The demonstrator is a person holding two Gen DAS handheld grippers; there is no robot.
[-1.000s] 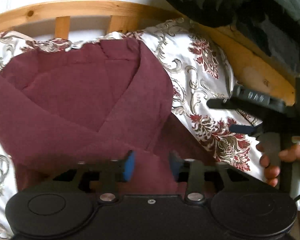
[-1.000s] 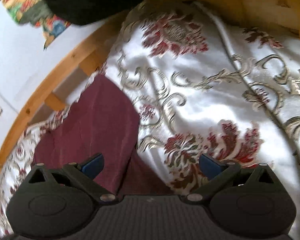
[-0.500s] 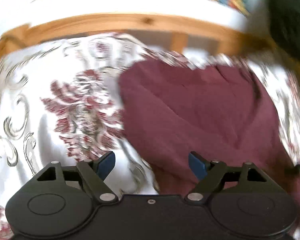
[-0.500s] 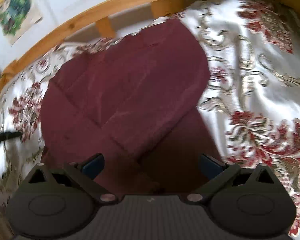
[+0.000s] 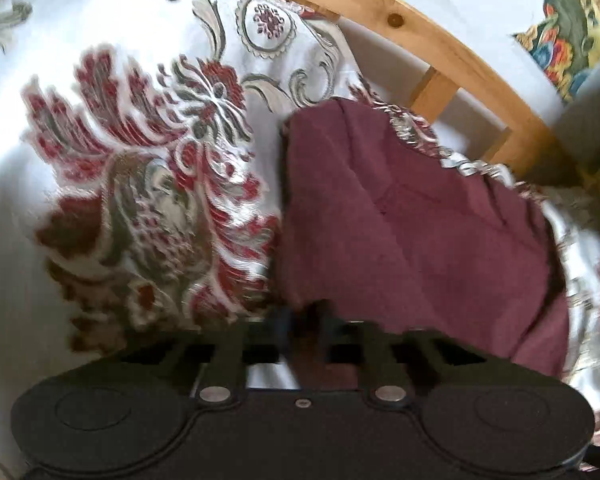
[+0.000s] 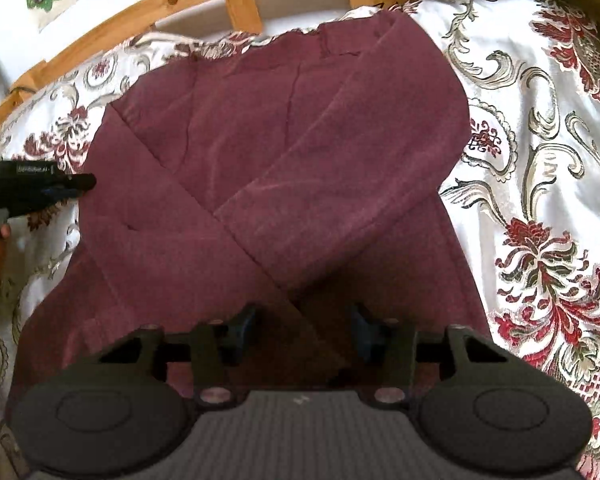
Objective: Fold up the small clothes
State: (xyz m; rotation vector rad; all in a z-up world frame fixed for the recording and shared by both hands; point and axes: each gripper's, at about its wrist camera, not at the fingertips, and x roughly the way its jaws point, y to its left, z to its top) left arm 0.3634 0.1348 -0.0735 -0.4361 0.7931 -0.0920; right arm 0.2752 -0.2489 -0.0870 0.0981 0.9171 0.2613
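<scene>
The left gripper [image 5: 304,320], wide open a moment ago, is now nearly closed on the maroon garment's [image 6: 284,168] 9 o'clock edge on the bedspread [image 6: 540,140], while the right gripper [image 6: 304,332] hovers half open, empty; that thin pinch may slip and undo the folded sleeves.

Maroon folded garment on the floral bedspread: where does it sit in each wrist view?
Left wrist: the maroon folded garment fills centre-right, its near edge at the left gripper.
Right wrist: it fills the centre, ahead of the right gripper.
Shared landmark: curved wooden bed rail behind it.
</scene>
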